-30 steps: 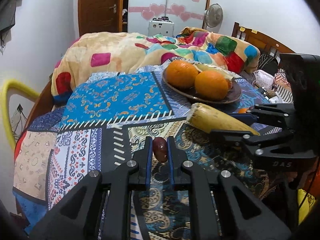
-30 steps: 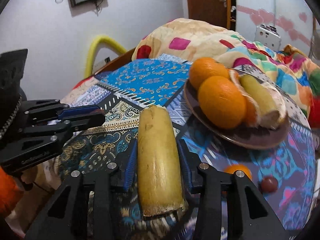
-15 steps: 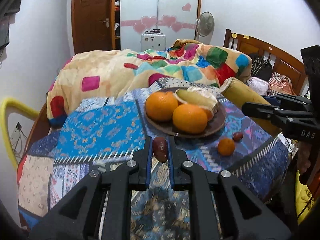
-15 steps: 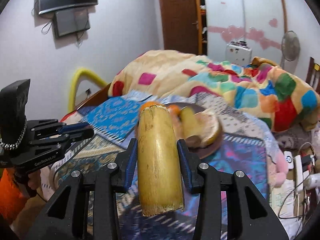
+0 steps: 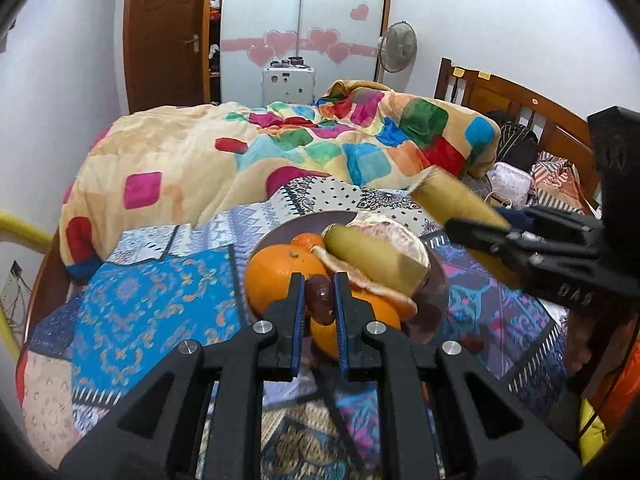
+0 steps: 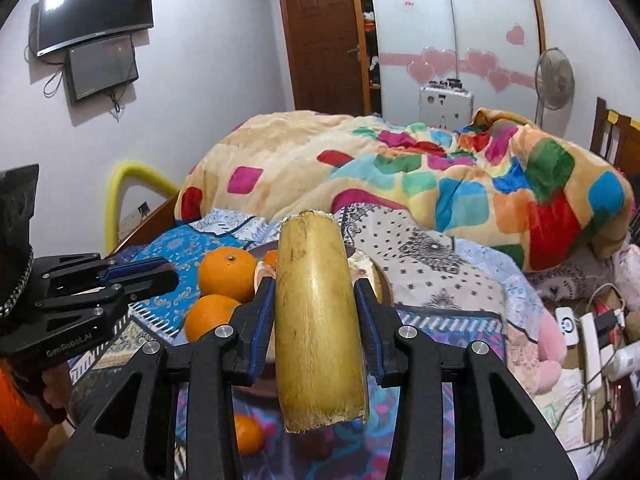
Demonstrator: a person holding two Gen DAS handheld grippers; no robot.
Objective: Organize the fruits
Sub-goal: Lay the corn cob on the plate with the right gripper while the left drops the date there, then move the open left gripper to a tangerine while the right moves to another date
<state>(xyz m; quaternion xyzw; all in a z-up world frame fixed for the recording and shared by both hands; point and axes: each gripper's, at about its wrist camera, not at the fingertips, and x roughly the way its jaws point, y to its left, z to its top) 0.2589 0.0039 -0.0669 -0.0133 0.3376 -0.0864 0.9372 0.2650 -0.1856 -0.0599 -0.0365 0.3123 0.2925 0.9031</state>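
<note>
Left gripper (image 5: 317, 304) first: its jaws are drawn narrow and clamped on a small dark red fruit (image 5: 319, 305), which sits upright between the blue pads; straight ahead and just below it lies the brown plate (image 5: 440, 280), so this gripper hangs over the plate's near edge, with an orange (image 5: 276, 276) right behind the fruit and a second orange (image 5: 332, 336) directly under the fingertips; further in, a yellow-green piece (image 5: 368, 254) rests in a peeled citrus half (image 5: 400, 240), slanting from far left to near right.

Over to the right gripper (image 6: 315, 312): jaws set mid-width, squeezing a thick yellow stalk piece (image 6: 318, 320) by its sides; its long axis runs forward along the fingers, cut end pointing away over the plate (image 6: 384, 284), which shows only as a rim on either side of it; seen from the left camera, that same stalk (image 5: 452, 200) hovers above the plate's far right side, tilted up and well clear of the fruit below.

So the left gripper looks nearer to a drop, I'd say; the gap is the worry, since the plate is crowded; a small orange (image 6: 246, 434) and another dark fruit (image 5: 474, 342) lie on the patterned cloth (image 5: 132, 312) just beside the plate.
</note>
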